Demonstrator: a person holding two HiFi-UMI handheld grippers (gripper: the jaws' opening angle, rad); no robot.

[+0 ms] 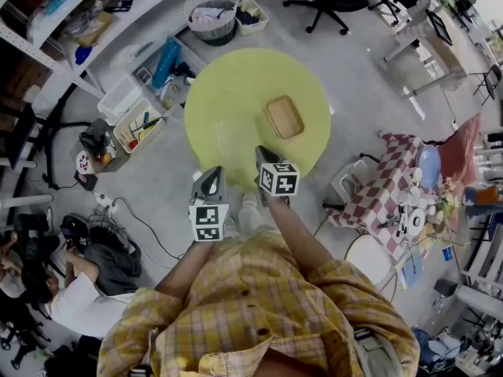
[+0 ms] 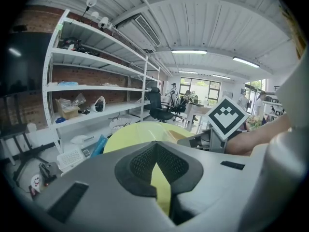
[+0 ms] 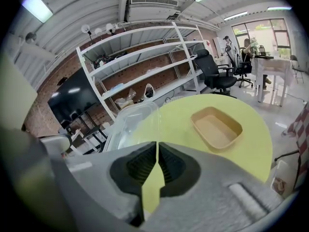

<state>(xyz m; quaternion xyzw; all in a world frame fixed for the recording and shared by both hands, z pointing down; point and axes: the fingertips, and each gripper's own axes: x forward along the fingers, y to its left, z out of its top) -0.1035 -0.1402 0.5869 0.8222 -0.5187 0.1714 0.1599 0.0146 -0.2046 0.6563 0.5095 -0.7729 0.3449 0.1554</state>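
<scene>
Grey jaws of the right gripper met tip to tip with nothing between them; the left gripper was closed and empty too. Any clean grip, I judged, needed them parted first and brought level with a rim. The clear container lay just ahead of the right jaws and the tan tray further right, both on the yellow table.

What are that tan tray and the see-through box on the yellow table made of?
The shallow tan rectangular tray looks like matte moulded plastic or pulp: dull, rounded rim. The clear box seems glossy thin plastic: transparent, with reflections.
</scene>
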